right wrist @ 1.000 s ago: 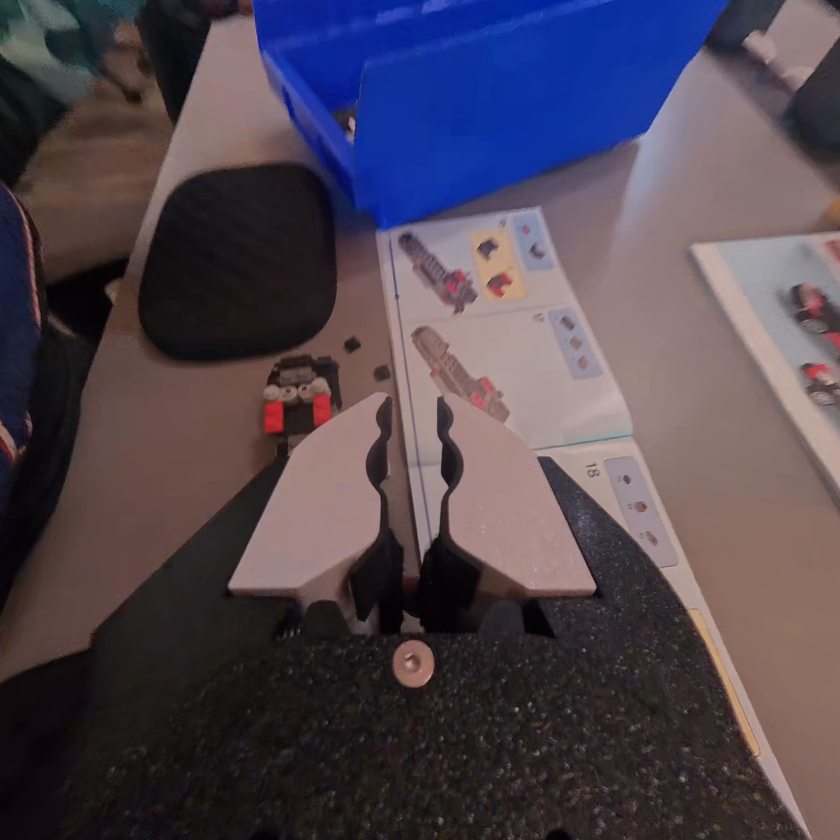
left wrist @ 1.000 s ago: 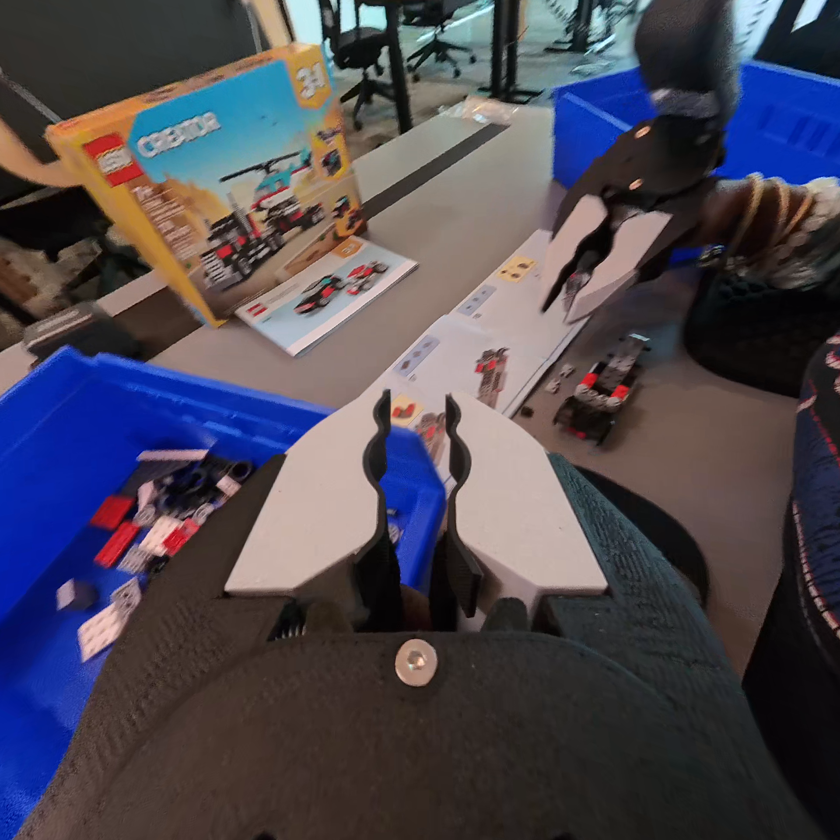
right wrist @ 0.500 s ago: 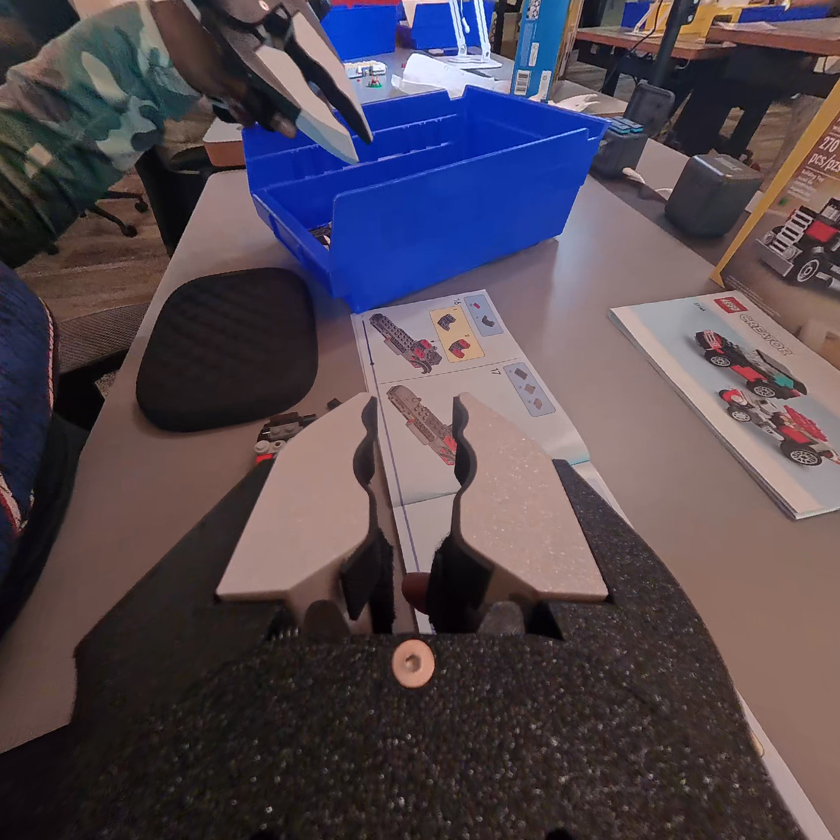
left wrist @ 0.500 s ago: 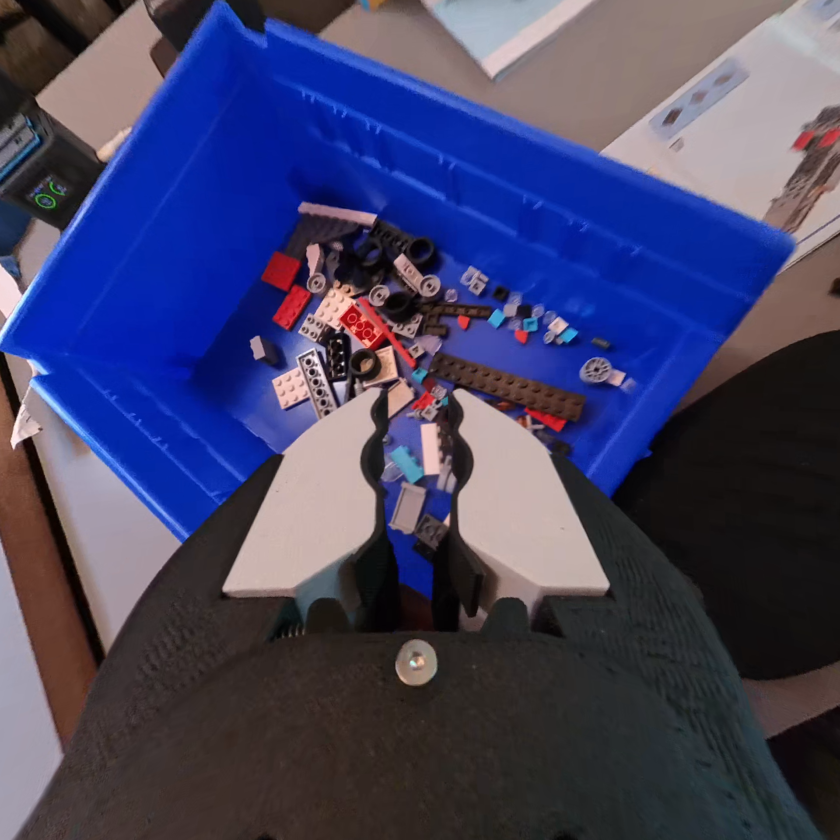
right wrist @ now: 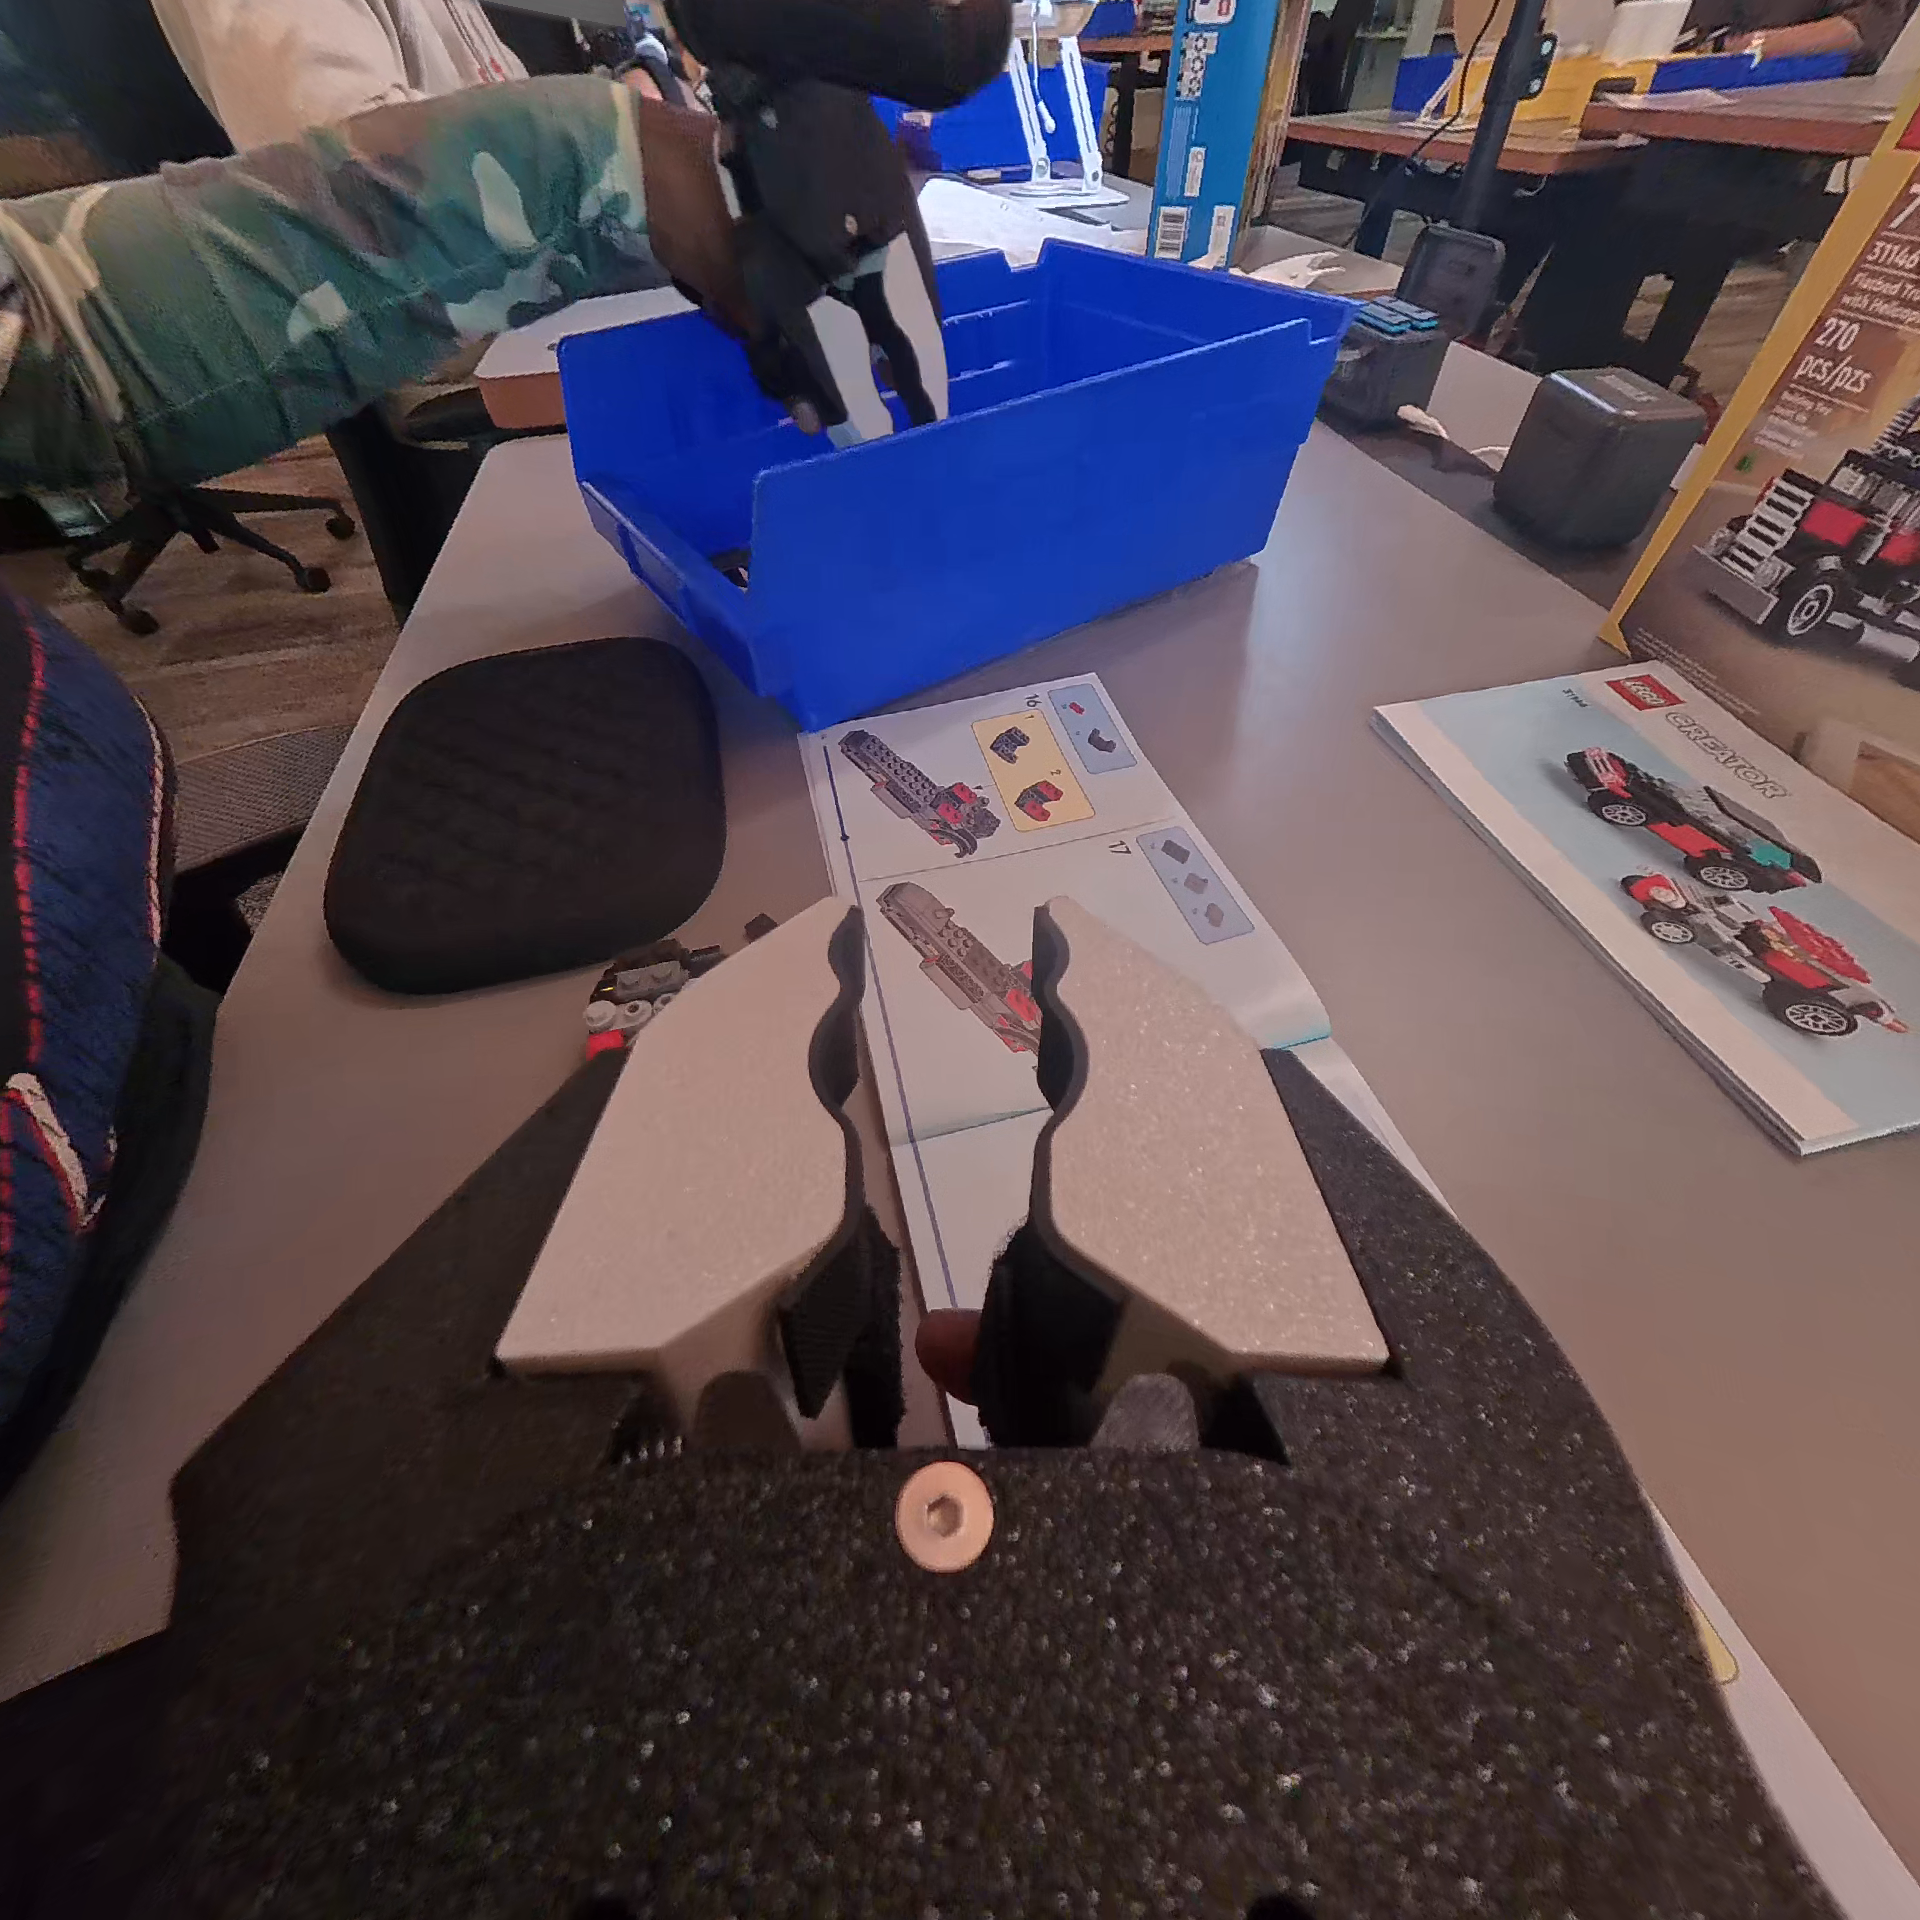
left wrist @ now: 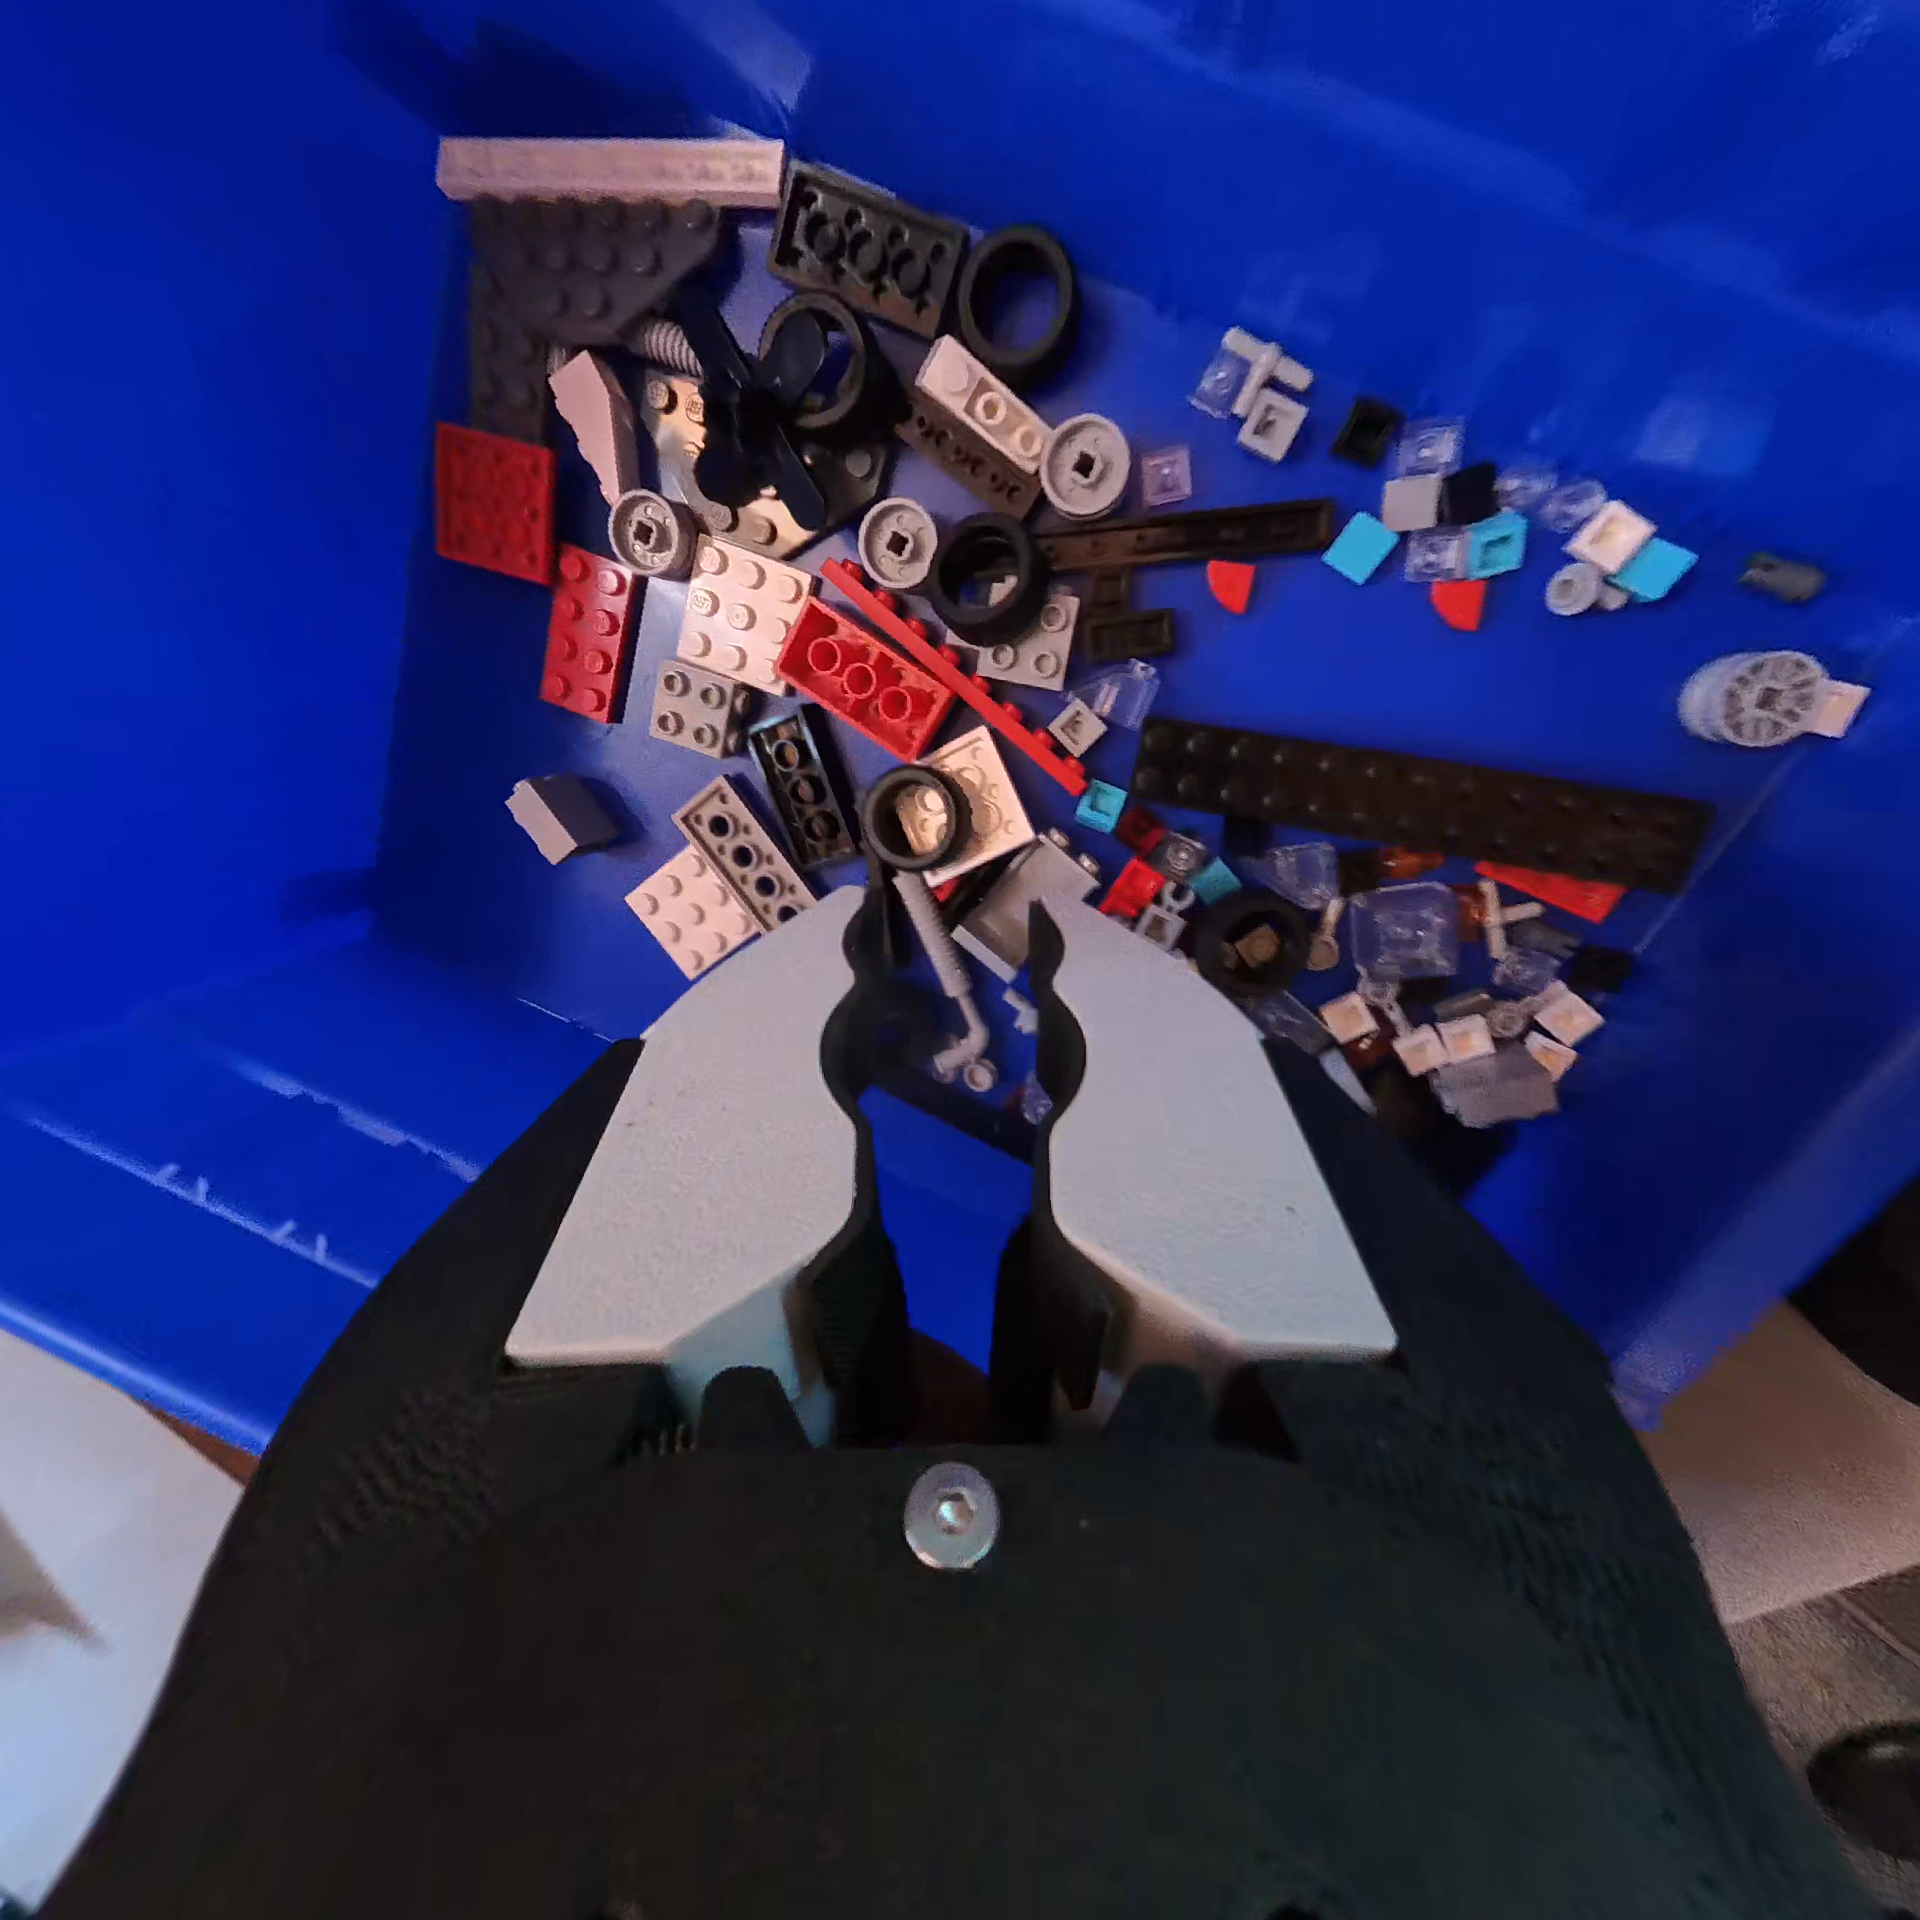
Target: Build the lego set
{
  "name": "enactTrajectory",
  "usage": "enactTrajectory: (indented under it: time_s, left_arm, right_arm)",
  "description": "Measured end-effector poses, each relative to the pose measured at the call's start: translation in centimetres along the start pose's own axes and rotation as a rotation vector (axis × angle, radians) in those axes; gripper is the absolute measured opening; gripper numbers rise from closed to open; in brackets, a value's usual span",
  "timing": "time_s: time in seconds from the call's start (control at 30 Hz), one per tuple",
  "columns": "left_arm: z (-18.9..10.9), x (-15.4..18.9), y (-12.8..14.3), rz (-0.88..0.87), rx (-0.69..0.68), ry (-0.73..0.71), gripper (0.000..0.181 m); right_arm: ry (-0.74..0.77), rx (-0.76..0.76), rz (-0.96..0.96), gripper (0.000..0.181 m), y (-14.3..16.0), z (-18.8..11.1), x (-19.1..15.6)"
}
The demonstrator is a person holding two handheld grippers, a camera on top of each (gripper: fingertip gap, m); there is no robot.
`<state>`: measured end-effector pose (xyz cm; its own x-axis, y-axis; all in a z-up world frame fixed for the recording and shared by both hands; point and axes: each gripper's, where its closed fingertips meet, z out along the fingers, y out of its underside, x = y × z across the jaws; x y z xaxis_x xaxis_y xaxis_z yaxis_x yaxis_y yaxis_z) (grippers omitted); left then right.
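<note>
**Left gripper over the bricks**

Loose bricks point(left wrist: 862, 675) lie scattered in the blue bin point(left wrist: 208, 623). The left gripper point(left wrist: 951, 925) hangs just above them, jaws apart and empty. The right gripper point(right wrist: 945, 925), also parted and empty, hovers over the open booklet point(right wrist: 997, 790) beside a part-built model point(right wrist: 644, 987).

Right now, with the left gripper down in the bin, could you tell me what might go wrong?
1. The left gripper is open over a crowded pile; closing near the thin grey rod could catch the tyre or plates beside it too.
2. Tiny clear pieces lie jumbled against the bin wall, easy to scatter.
3. The right gripper hangs open over the booklet, beside the part-built model; it could knock it.
</note>
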<state>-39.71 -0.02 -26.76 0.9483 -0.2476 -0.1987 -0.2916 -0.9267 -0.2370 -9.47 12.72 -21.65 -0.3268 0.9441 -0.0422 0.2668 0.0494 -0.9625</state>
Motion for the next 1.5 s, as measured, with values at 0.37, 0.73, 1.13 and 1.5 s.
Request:
enactTrajectory:
  time_s: [0.37,0.73,1.13,1.5]
  left_arm:
    - [1.9,-0.5,0.4,0.060,-0.166,0.070,0.029]
    - [0.8,-0.1,-0.3,0.152,-0.216,0.015,0.032]
    - [2.0,-2.0,0.8,0.138,-0.304,-0.043,0.004]
    - [1.4,-1.4,1.8,0.157,-0.325,-0.021,0.029]
  right_arm:
    - [0.007,-0.015,0.006,0.030,0.4,-0.2,0.4]
    - [0.013,-0.024,0.010,0.028,0.7,-0.3,0.6]
    - [0.021,-0.018,0.003,0.027,0.5,-0.4,0.7]
    - [0.012,-0.023,0.001,0.027,0.6,-0.3,0.6]
